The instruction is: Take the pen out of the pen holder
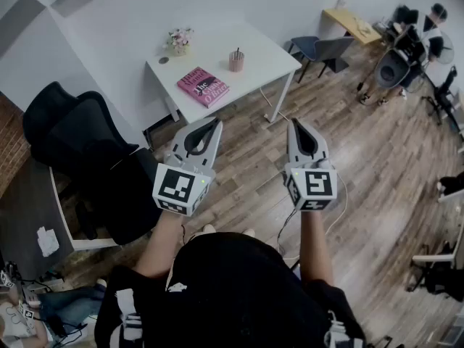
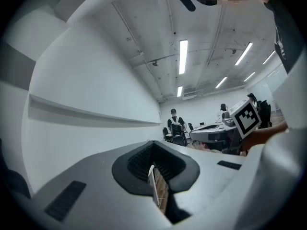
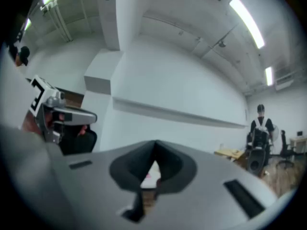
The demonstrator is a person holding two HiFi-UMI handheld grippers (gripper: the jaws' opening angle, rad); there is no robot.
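Note:
A pink pen holder stands on the white table at the far side of the head view, with a dark pen sticking out of it. My left gripper and right gripper are held side by side over the wooden floor, well short of the table, both pointing level toward it. Both are shut with nothing between the jaws. In the left gripper view the left gripper has its jaws meeting at the tip. The right gripper looks the same in its own view.
On the table lie a pink book and a small flower pot. A black office chair stands at the left beside a grey desk. Further right are a dark chair, a yellow table and seated people.

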